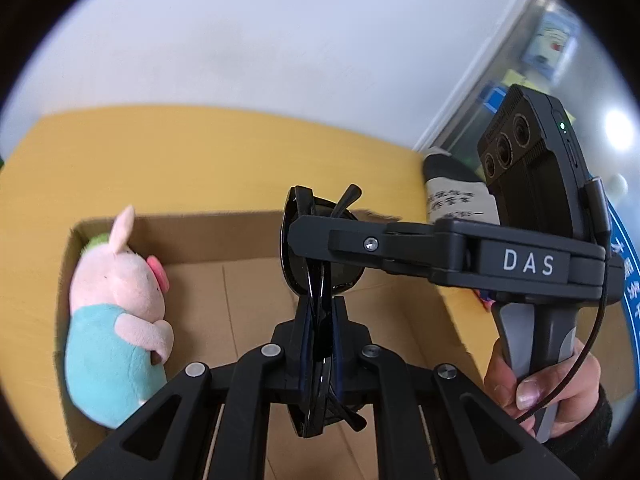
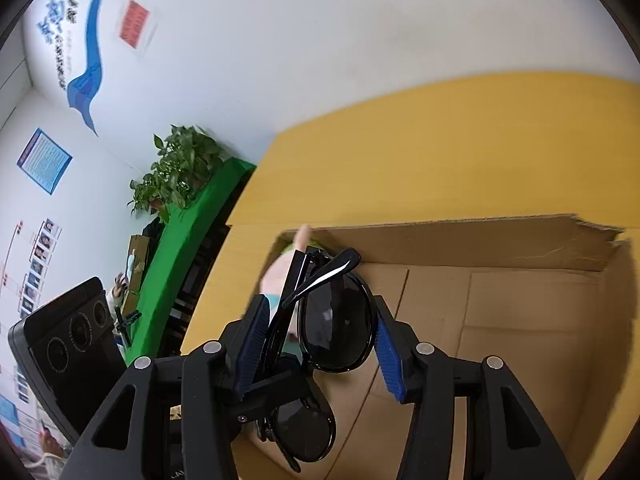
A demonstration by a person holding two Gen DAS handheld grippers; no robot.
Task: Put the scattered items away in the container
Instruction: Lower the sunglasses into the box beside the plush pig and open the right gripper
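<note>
Folded black sunglasses [image 1: 345,276] [image 2: 336,320] hang over an open cardboard box [image 1: 224,236] [image 2: 480,244] on a yellow table [image 1: 200,152] [image 2: 440,140]. My left gripper [image 1: 320,308] is shut on them edge-on, low on the frame. From the right, my right gripper [image 1: 298,234] [image 2: 320,312] has its blue pads [image 2: 388,352] against one lens and the folded arms. The left gripper's fingers [image 2: 276,386] show at lower left of the right wrist view. A pink plush pig in teal [image 1: 120,300] [image 2: 276,276] lies in the box by its left wall.
A person's hand [image 1: 532,380] grips the right tool's handle. A white object with printed text [image 1: 452,200] sits past the table's right edge. A potted plant [image 2: 180,168] stands on a green surface [image 2: 192,248] left of the table. White walls lie behind.
</note>
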